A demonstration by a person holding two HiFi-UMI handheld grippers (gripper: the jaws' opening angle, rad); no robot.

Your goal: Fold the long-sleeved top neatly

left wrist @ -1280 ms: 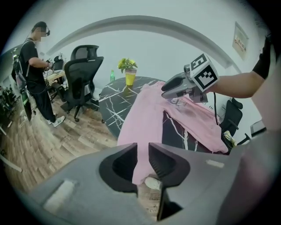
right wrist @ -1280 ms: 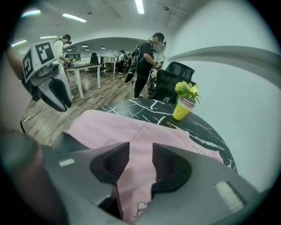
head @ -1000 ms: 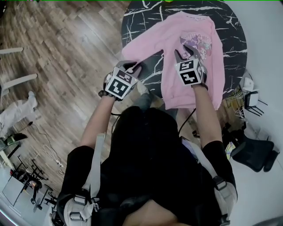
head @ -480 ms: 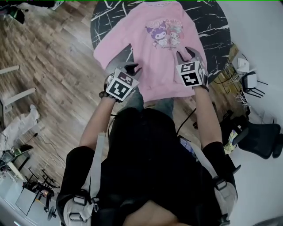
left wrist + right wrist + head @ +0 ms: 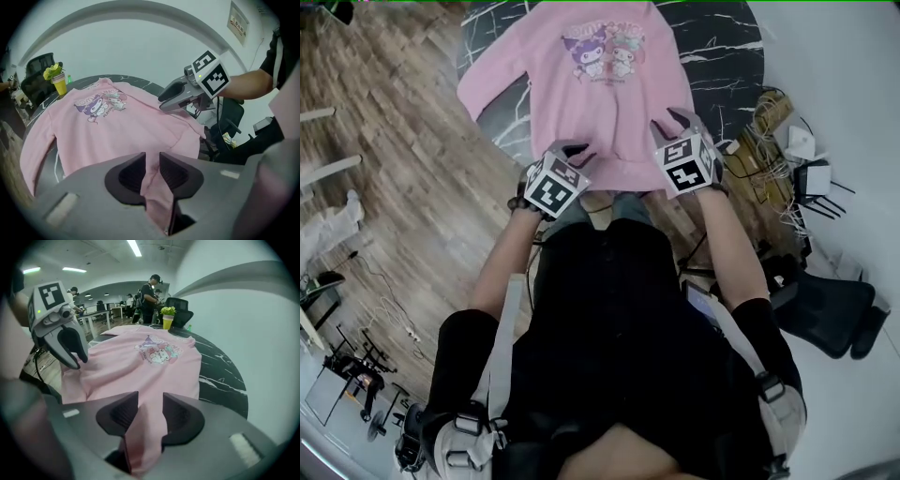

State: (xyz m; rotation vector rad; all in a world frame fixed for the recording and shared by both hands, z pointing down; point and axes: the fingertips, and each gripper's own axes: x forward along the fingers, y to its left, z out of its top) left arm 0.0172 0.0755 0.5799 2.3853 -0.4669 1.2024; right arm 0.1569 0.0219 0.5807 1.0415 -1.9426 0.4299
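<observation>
Pink top (image 5: 600, 94) is getting dragged closer, lying lengthwise away from the left hand-held gripper (image 5: 581, 148) and right hand-held gripper (image 5: 673, 120), both pinching its hem.

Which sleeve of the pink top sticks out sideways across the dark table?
The sleeve at the left of the head view: it angles away from the top. At the right no sleeve sticks out.

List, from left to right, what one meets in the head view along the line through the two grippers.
floor → left gripper → hem of the top, held by both grippers → right gripper → cables
</observation>
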